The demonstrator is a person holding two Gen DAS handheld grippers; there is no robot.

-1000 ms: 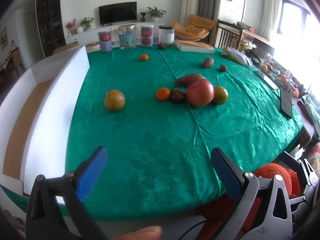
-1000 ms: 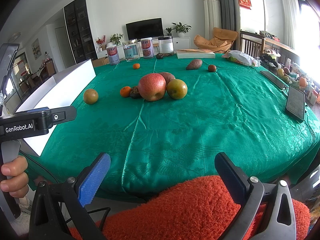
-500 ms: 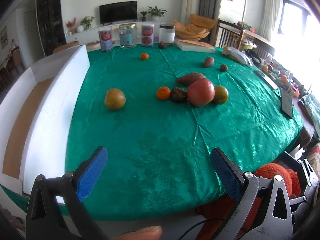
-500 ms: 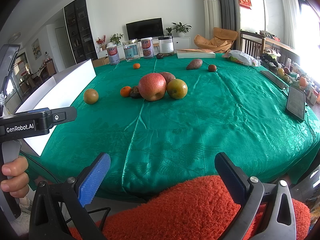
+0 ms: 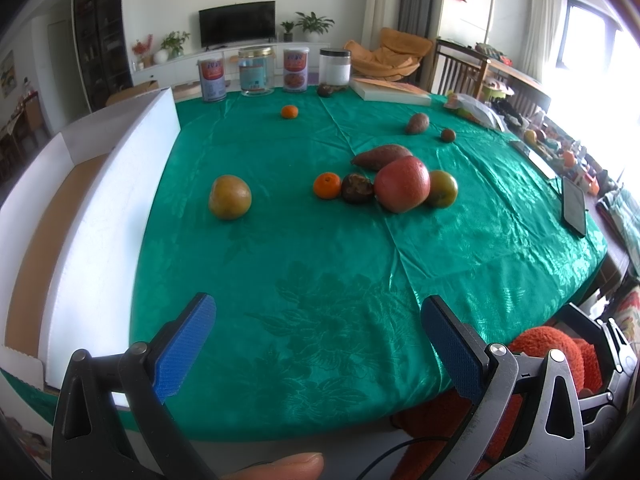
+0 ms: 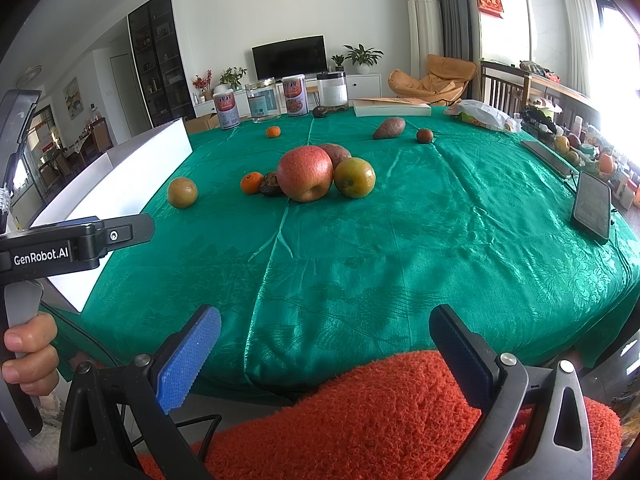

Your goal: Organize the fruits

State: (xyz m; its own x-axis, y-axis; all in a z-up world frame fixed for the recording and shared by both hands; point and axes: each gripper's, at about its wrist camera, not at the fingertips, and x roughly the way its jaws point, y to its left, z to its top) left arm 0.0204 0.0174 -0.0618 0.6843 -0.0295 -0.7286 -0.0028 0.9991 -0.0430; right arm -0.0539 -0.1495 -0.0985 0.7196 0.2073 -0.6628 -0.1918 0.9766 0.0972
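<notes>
Lying on the green tablecloth (image 5: 280, 240), left to right: a yellow-brown round fruit (image 5: 230, 197) alone, then a cluster of small orange (image 5: 327, 185), wrinkled dark fruit (image 5: 357, 188), big red apple (image 5: 402, 185) and greenish fruit (image 5: 443, 189). Left gripper (image 5: 318, 342) and right gripper (image 6: 325, 350) hang spread wide, holding nothing.

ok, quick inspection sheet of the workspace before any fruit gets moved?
Surface: green tablecloth, creased, bare near the grippers.
Job's things: red apple clustered with tangerine, dark wrinkled fruit, greenish fruit and sweet potato; yellow-brown fruit apart; white box open at the left edge.
Clutter: jars, book, phone.
Grippers: left gripper and right gripper open, holding nothing.
Cables: black cable under the table edge.
Surroundings: living room, TV.
</notes>
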